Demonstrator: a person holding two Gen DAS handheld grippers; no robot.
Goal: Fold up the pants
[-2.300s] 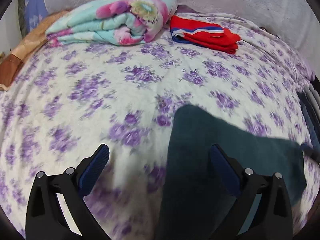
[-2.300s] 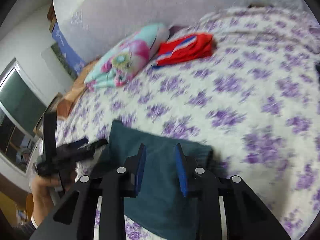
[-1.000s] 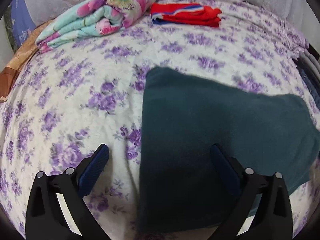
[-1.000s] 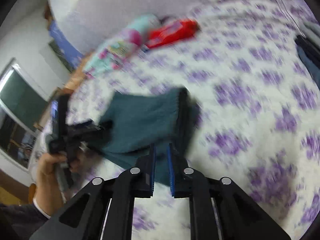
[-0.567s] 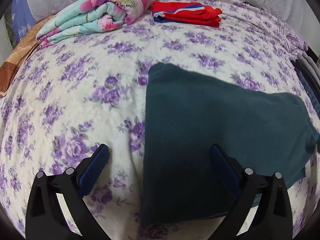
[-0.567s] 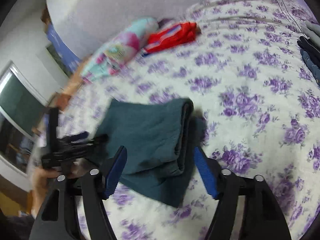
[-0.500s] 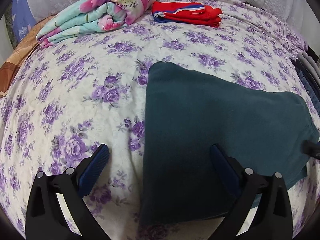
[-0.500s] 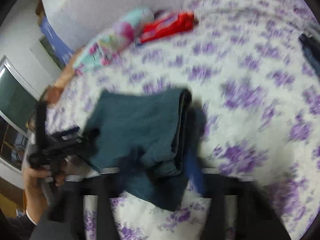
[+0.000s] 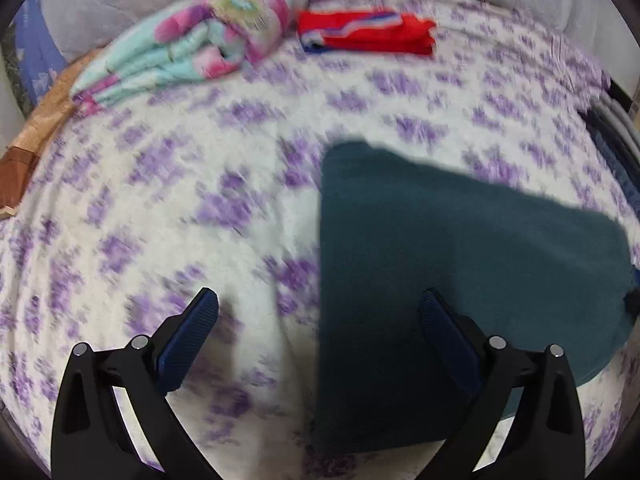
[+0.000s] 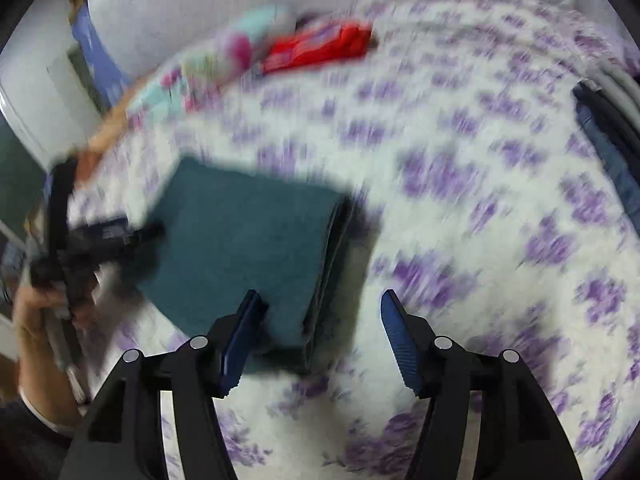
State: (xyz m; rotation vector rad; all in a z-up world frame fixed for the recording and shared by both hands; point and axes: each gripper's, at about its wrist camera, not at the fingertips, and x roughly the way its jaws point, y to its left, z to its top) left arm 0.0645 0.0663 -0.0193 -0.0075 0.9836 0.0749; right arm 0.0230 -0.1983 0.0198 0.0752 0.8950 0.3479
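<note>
Bedspread (image 9: pixel 180 184), white with purple flowers, fills both views; both frames motion-blurred. Pale headboard or wall runs along 12 o'clock.

Pants (image 9: pixel 440 280), dark teal, lie folded into a flat rectangular stack on the bedspread. Left wrist view: they fill the 3 to 6 o'clock area. Right wrist view: pants (image 10: pixel 248 248) sit at 9 o'clock of centre, layered fold edges facing 3 o'clock.

Left gripper (image 9: pixel 318 316): jaws spread wide, nothing between them. Its right finger sits over the pants, left finger over bare bedspread; cannot tell if either touches. In the right wrist view the left gripper (image 10: pixel 100 240) shows at 9 o'clock, at the pants' edge, held by the person's hand (image 10: pixel 36 312).

Right gripper (image 10: pixel 320 328): jaws spread, nothing pinched. Left finger overlaps the pants' near corner, right finger over bare bedspread; contact unclear due to blur.

Folded floral quilt (image 9: pixel 192 52) at 11 o'clock and a folded red garment (image 9: pixel 368 34) at 12 to 1 o'clock, just beside each other, well apart from the pants. Stack of dark and grey clothes (image 10: pixel 608 132) at the 2 o'clock edge.
</note>
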